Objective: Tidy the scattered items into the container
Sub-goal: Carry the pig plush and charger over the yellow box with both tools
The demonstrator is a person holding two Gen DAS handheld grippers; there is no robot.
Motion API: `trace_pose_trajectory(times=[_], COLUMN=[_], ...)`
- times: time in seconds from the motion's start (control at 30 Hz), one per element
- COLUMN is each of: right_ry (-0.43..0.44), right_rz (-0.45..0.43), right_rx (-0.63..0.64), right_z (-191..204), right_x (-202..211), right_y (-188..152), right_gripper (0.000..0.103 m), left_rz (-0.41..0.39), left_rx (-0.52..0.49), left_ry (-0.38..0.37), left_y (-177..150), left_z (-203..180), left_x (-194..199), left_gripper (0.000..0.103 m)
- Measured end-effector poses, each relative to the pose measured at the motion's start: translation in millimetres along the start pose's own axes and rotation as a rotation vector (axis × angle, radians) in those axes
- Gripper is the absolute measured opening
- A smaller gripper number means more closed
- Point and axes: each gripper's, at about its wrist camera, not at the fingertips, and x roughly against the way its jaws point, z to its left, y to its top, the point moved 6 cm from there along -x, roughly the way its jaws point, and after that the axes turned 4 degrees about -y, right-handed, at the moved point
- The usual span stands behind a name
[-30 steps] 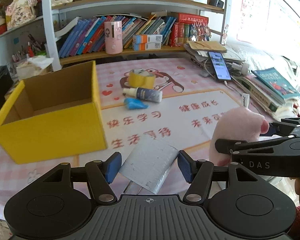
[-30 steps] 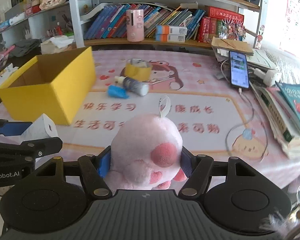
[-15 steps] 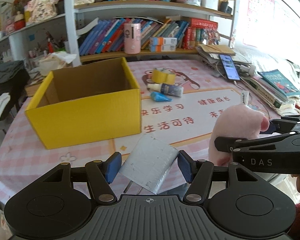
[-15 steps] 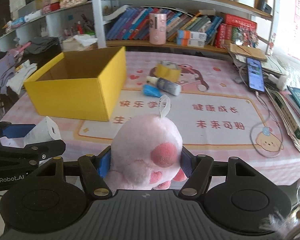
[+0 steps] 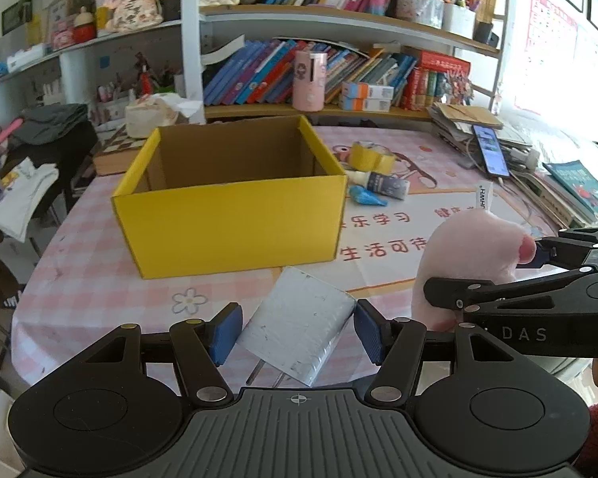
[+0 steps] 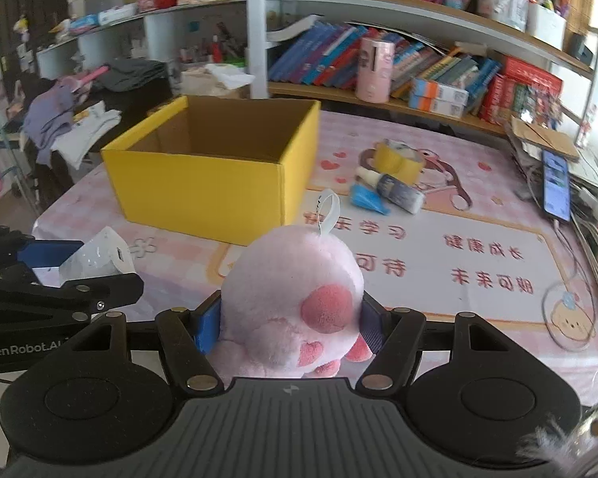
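Flanking yellow box [image 5: 235, 223]: tape roll [image 5: 372, 156], tube [image 5: 386, 184], books [image 5: 578, 187].

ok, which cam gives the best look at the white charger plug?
Left wrist. The white charger plug sits centred in the left tool, showing its broad face and both prongs. The right wrist view catches only its end with the port, at the frame's left edge, partly behind the left tool's finger.

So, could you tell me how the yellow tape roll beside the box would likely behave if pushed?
The yellow tape roll seems to lie on its rim, so it may roll. It looks light, probably sliding easily on the smooth tablecloth.
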Motion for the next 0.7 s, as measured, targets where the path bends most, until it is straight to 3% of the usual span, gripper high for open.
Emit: trace_pose_trajectory(times=[0.7], right_ry=[0.047], right_rz=[0.017], right_rx=[0.113], right_z=[40], right_x=[-11], right_y=[12], right_gripper=[0.066], left_rz=[-0.023], left_rx=[0.052], left_ry=[0.075], left_y=[-5], left_z=[36], left_x=[8], left_gripper=[0.061])
